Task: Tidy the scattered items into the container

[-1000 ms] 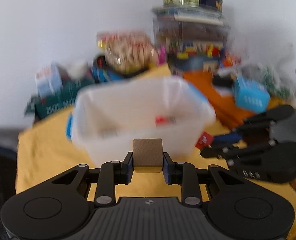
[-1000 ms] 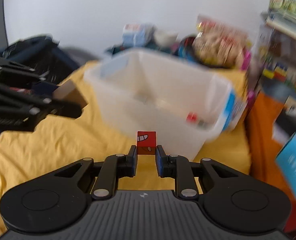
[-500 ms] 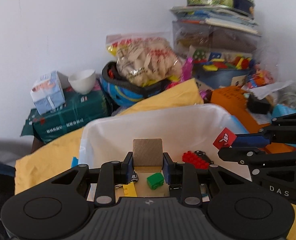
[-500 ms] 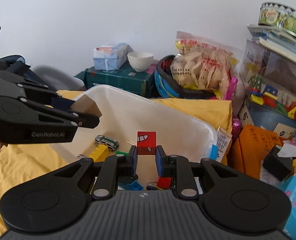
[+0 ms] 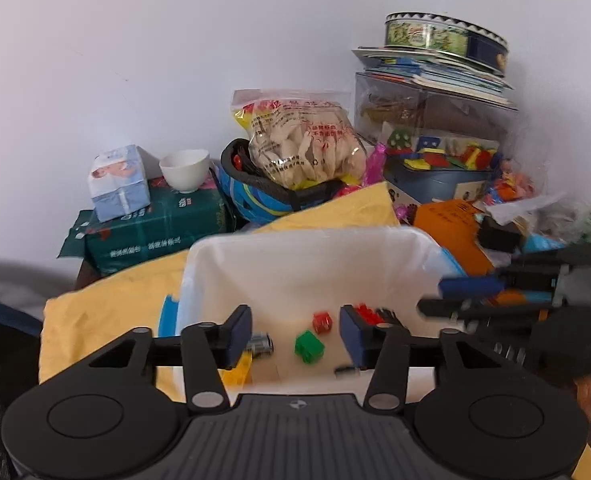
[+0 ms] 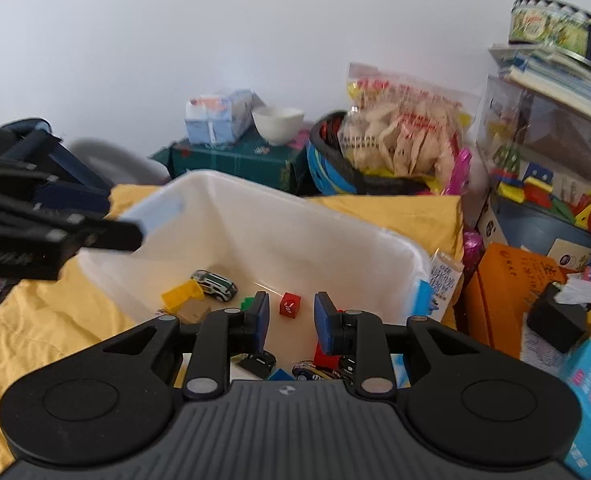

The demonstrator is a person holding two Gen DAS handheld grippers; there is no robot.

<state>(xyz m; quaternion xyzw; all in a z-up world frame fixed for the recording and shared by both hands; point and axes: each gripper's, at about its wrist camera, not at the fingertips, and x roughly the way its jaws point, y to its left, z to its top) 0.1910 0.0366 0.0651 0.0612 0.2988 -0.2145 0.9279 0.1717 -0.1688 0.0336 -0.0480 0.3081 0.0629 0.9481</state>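
Observation:
A white plastic bin [image 5: 307, 256] stands on a yellow cloth; it also shows in the right wrist view [image 6: 295, 232]. My left gripper [image 5: 295, 340] is open and empty above the bin's near side. My right gripper [image 6: 289, 318] is open and empty above the bin. A red cube [image 6: 289, 305] is in the bin between the right jaws' line of sight. A tan wooden block [image 6: 193, 310] lies in the bin beside a yellow brick [image 6: 182, 293] and a toy car [image 6: 214, 285]. A green brick [image 5: 309, 346] and a red brick [image 5: 322, 322] lie on the bin floor.
Behind the bin are a snack bag [image 5: 299, 140] in a helmet, a white bowl [image 5: 184, 168] on a green box [image 5: 155, 228], a tissue pack [image 5: 118, 182] and stacked toy boxes [image 5: 435, 140]. An orange box [image 6: 507, 292] stands to the right.
Both grippers opened. The tan block dropped from the left gripper and the red cube from the right gripper; both now lie in the bin.

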